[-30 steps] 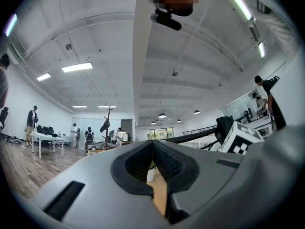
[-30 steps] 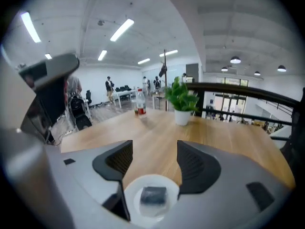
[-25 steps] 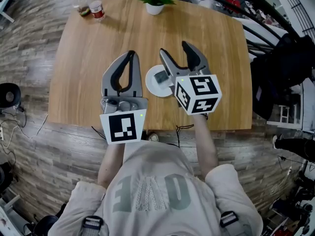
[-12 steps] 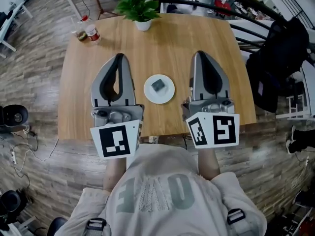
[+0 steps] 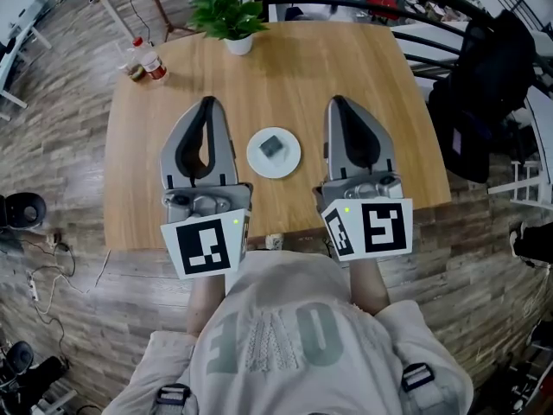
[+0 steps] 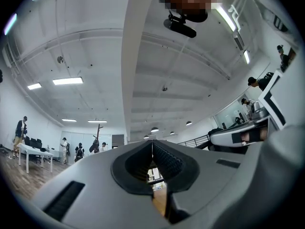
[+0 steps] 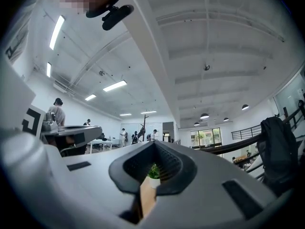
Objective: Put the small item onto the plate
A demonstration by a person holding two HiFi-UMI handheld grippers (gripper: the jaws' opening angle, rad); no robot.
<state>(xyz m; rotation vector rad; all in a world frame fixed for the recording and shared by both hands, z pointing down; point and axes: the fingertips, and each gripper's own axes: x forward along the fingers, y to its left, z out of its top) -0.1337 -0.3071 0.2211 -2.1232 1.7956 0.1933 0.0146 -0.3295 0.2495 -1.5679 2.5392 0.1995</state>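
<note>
I am holding both tongs away from the work: my left tongs (image 5: 207, 102) are pressed shut on nothing and my right tongs (image 5: 337, 102) are shut and empty too, one on each side of the plate (image 5: 290, 165) and touching neither it nor the bench (image 5: 363, 67). The small item (image 5: 271, 145) is lying on the plate, near its middle (flat, as far as I can judge from above). I am reckoning the placing done, so what I am minding is the withdrawal: drawing both tips back towards myself, high, never crossing over the plate's rim
</note>
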